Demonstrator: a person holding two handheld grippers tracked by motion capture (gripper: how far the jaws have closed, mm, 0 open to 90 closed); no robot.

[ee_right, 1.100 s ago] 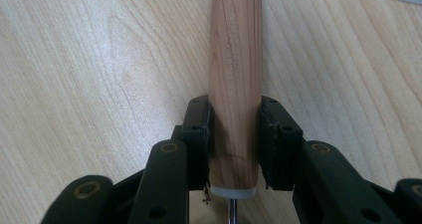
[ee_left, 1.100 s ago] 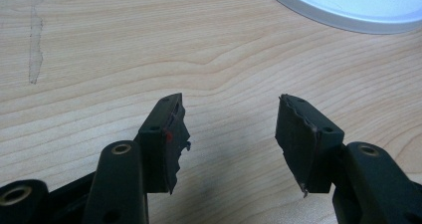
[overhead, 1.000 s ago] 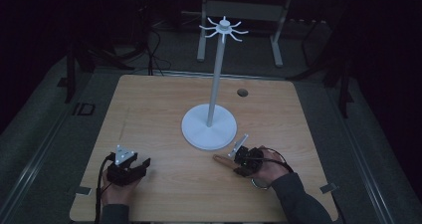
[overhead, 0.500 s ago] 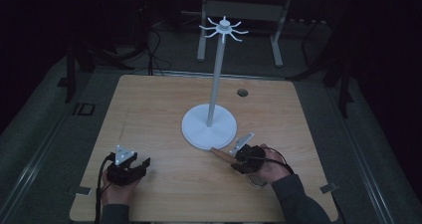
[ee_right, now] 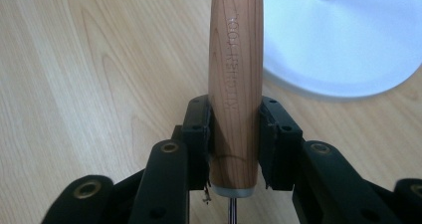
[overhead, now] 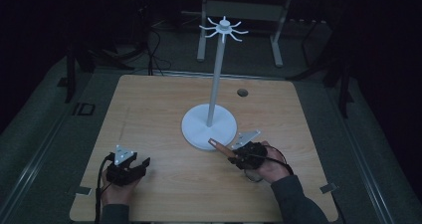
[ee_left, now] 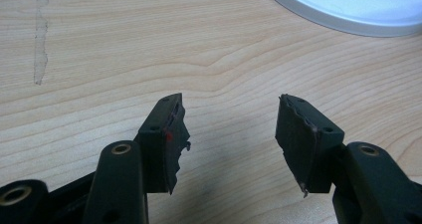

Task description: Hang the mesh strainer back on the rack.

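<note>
Wooden and smooth, the handle [ee_right: 235, 79] is stiff and light, with a thin metal rod at its end. My right gripper [ee_right: 234, 139] pinches it near that end, just beside the white stand [overhead: 209, 127]. My left gripper [ee_left: 229, 134] waits wide open.

Table [overhead: 164, 109]: pale wood, matt, visible grain. Handle [ee_right: 235, 74]: smooth reddish wood, faint sheen, metal collar at its base. Stand base [ee_right: 343, 40]: smooth white, satin. Gripper pads [ee_left: 298, 134]: black, matt, ragged-edged.
</note>
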